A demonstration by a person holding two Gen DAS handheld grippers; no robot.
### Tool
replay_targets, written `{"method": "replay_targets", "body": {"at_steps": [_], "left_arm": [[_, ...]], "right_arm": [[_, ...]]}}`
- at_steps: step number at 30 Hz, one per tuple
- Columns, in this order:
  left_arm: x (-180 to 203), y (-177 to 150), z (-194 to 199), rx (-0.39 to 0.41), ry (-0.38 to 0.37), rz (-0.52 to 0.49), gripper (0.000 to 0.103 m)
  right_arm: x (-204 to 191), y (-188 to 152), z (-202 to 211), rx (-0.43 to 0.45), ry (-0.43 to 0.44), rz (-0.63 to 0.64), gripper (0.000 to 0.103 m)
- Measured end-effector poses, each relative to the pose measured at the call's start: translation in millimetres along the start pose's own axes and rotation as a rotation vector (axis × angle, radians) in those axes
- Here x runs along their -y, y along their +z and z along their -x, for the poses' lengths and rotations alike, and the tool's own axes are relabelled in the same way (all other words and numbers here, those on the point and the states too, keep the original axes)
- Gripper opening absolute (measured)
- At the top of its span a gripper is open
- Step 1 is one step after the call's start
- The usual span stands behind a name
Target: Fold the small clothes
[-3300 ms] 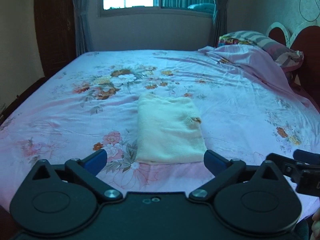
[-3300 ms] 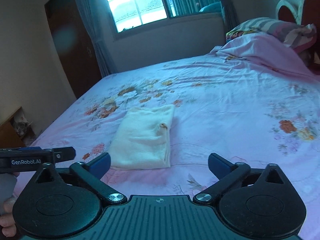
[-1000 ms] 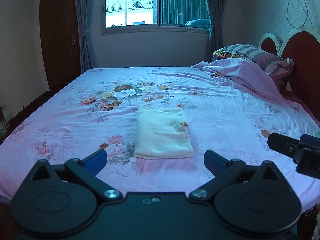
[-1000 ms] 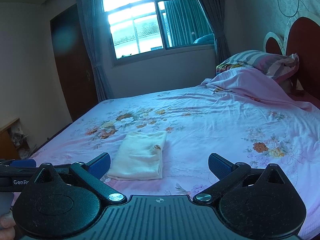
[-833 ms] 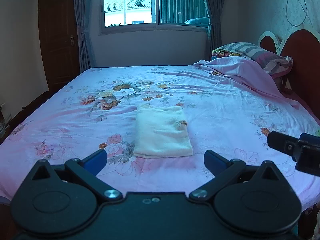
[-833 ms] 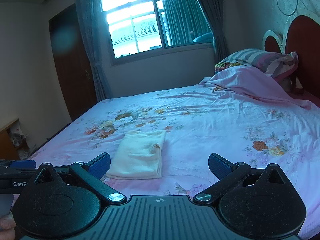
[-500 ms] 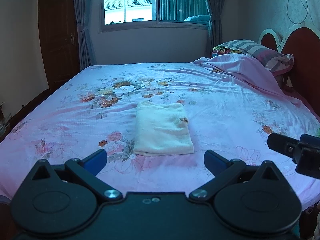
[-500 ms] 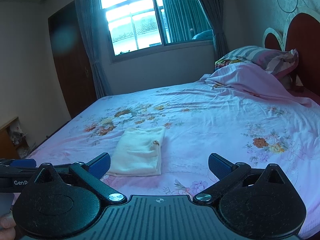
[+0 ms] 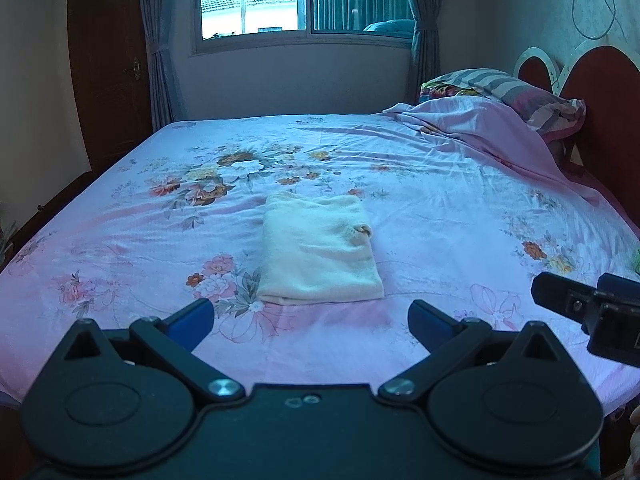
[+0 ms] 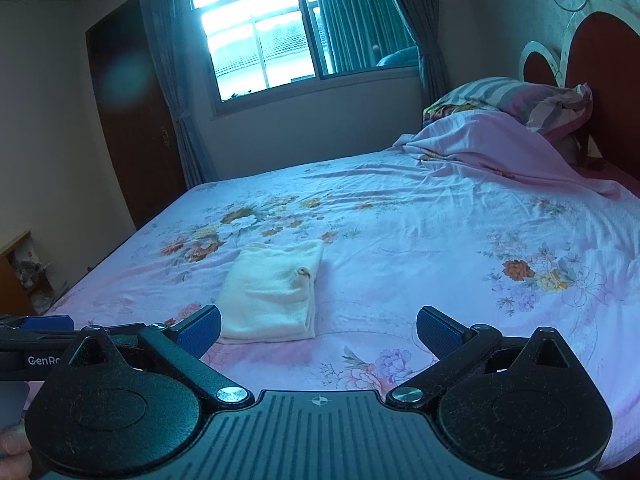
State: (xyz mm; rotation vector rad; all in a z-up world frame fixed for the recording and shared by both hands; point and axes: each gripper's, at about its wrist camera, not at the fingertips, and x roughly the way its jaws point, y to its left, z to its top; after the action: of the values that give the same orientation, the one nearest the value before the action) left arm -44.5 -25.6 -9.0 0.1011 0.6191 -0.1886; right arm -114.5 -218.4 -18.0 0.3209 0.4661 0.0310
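A cream garment [image 9: 318, 252] lies folded into a neat rectangle on the pink floral bed sheet [image 9: 440, 216], near the front edge of the bed. It also shows in the right wrist view [image 10: 272, 292]. My left gripper [image 9: 311, 322] is open and empty, held back from the garment's near edge. My right gripper [image 10: 319, 330] is open and empty, to the right of the garment and apart from it. The right gripper's body [image 9: 592, 312] shows at the right of the left wrist view. The left gripper's body [image 10: 28, 344] shows at the left of the right wrist view.
A bunched pink blanket [image 9: 480, 128] and striped pillows [image 9: 520, 92] lie at the far right by the red headboard [image 9: 608, 100]. A window [image 9: 276, 0] with curtains is on the far wall. A dark wooden door [image 10: 132, 128] stands to the left.
Both grippers pulled back and up from the bed over the last seconds, so the folded garment looks smaller. In the last half second the views barely shift. The garment has not moved.
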Motion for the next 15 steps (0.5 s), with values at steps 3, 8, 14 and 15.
{"method": "replay_targets", "body": {"at_steps": [3, 8, 14, 15], "left_arm": [[1.5, 0.1, -4.8, -0.007, -0.006, -0.007, 0.102], [3.0, 3.0, -17.6, -0.014, -0.019, -0.007, 0.102], [-0.9, 7.7, -30.2, 0.005, -0.041, 0.011, 0.095], [-3.0, 9.6, -34.0, -0.006, -0.051, 0.016, 0.097]], "right_arm": [[1.7, -1.6, -3.1, -0.002, -0.011, 0.001, 0.103], [3.7, -1.3, -12.8, -0.019, -0.025, 0.013, 0.103], [1.1, 2.2, -28.6, -0.028, -0.032, 0.02, 0.103], [1.2, 3.1, -32.8, -0.032, -0.033, 0.021, 0.103]]}}
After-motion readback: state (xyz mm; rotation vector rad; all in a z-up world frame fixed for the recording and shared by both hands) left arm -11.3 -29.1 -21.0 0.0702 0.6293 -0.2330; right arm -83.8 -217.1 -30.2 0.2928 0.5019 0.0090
